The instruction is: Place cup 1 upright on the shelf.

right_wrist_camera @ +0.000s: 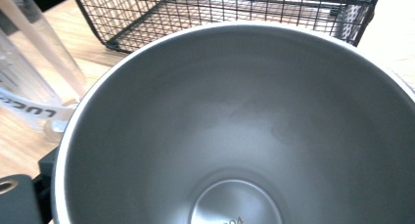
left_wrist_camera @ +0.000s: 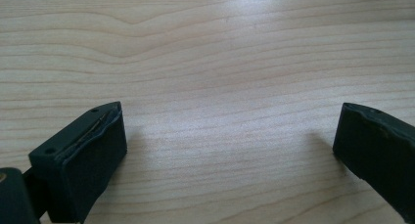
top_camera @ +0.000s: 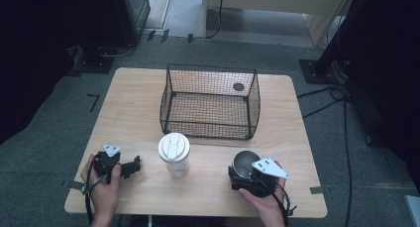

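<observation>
In the high view the right gripper point(top_camera: 246, 179) sits at the lower right of the frame, its fingers set about the rim of a steel cup point(top_camera: 246, 162) that stands on the light wooden desk point(top_camera: 133, 108). The right gripper view looks straight down into that cup point(right_wrist_camera: 235, 131), whose grey inside takes up most of the frame, and whether the fingers actually press on the wall cannot be told from either view. Just left of the cup, near the middle of the high view, stands a clear tumbler point(top_camera: 174, 155) with a white lid. Behind both, toward the upper middle, is a black wire basket point(top_camera: 210, 102). At the lower left the left gripper point(top_camera: 130, 166) rests low over bare wood, its fingers point(left_wrist_camera: 93, 160) spread wide apart with nothing between them.
</observation>
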`<state>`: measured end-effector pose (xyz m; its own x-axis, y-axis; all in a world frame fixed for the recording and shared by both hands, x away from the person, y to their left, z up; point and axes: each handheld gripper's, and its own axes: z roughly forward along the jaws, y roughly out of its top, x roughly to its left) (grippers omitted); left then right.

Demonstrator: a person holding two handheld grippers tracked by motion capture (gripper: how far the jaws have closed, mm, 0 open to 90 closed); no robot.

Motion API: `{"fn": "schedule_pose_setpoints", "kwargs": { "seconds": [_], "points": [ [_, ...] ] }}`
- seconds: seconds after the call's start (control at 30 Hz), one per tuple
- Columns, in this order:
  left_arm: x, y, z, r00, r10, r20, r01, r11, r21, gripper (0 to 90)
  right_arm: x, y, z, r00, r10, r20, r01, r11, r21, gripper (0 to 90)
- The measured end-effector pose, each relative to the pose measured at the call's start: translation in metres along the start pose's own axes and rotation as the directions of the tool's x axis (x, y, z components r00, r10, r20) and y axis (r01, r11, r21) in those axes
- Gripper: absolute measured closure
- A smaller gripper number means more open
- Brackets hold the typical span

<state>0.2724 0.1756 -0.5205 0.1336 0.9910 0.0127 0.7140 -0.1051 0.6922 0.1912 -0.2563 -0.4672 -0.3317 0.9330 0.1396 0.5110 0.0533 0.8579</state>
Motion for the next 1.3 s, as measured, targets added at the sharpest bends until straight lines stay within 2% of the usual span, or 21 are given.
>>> {"fn": "schedule_pose_setpoints", "kwargs": {
  "seconds": [0.27,0.37,0.67,1.3],
  "points": [
    [0.0,0.0,0.0,1.0,0.0,0.0,0.0,1.0,-0.001,0.0,0.001,0.002,-0.003,0.9987,0.008,0.051,-0.007,1.0,-0.023,6.5],
    [0.0,0.0,0.0,1.0,0.0,0.0,0.0,1.0,-0.001,0.0,-0.001,0.001,-0.006,0.9976,0.03,0.062,-0.028,0.999,-0.033,6.8],
    [0.0,0.0,0.0,1.0,0.0,0.0,0.0,1.0,-0.001,0.0,-0.002,0.005,-0.012,0.9973,0.034,0.065,-0.032,0.999,-0.04,6.9],
    [0.0,0.0,0.0,1.0,-0.002,0.0,0.002,1.0,-0.003,0.0,0.01,0.035,-0.017,0.9991,0.004,0.043,0.0,0.997,-0.083,7.0]
  ]
}}
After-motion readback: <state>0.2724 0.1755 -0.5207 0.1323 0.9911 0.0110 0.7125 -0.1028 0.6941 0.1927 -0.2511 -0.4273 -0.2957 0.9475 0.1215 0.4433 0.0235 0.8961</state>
